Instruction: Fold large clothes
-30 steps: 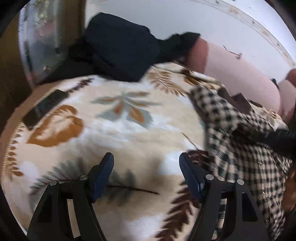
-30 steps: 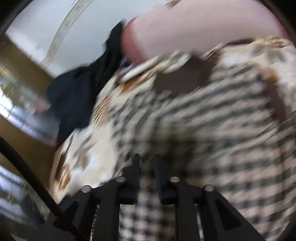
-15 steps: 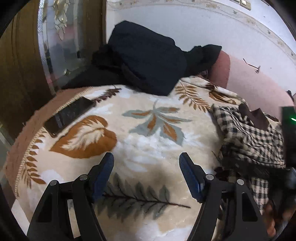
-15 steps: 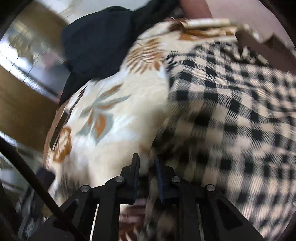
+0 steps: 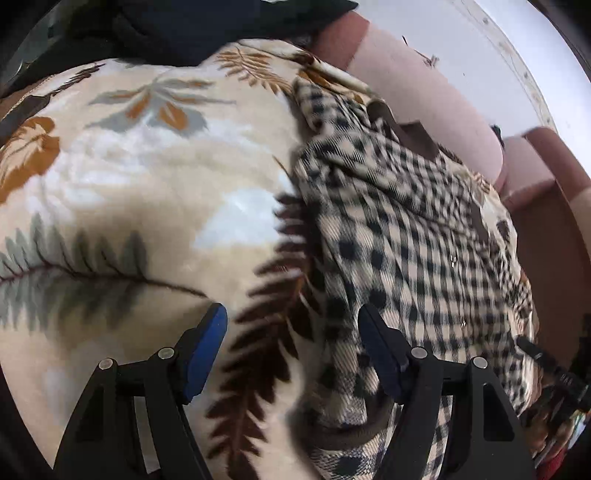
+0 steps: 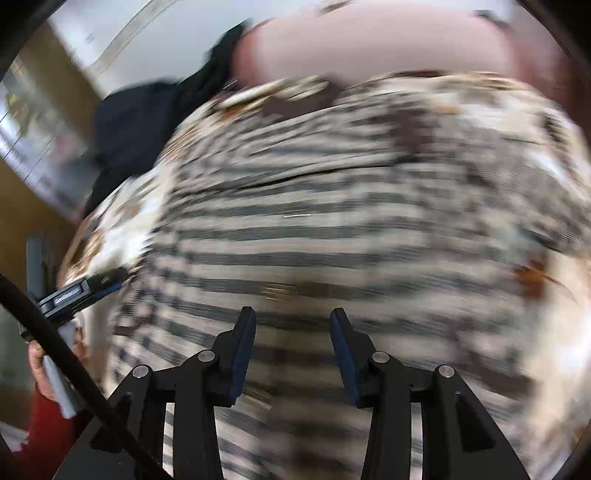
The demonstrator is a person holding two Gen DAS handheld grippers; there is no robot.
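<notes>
A beige and black checked shirt (image 5: 406, 236) with brown trim lies rumpled on a leaf-print blanket (image 5: 129, 177). My left gripper (image 5: 291, 321) is open and empty, low over the blanket at the shirt's left edge. In the right wrist view the shirt (image 6: 351, 221) fills the frame, blurred by motion. My right gripper (image 6: 291, 325) is open just above the shirt, holding nothing. The left gripper also shows in the right wrist view (image 6: 85, 286) at the shirt's left side.
A dark garment (image 5: 207, 26) is heaped at the blanket's far end. Pink cushions (image 5: 417, 88) line the white wall behind the shirt. A wooden cabinet (image 6: 33, 192) stands to the left.
My right gripper has opened and let go of the checked shirt, which now lies spread under it. My left gripper has swung right and lower, up to the shirt's edge.
</notes>
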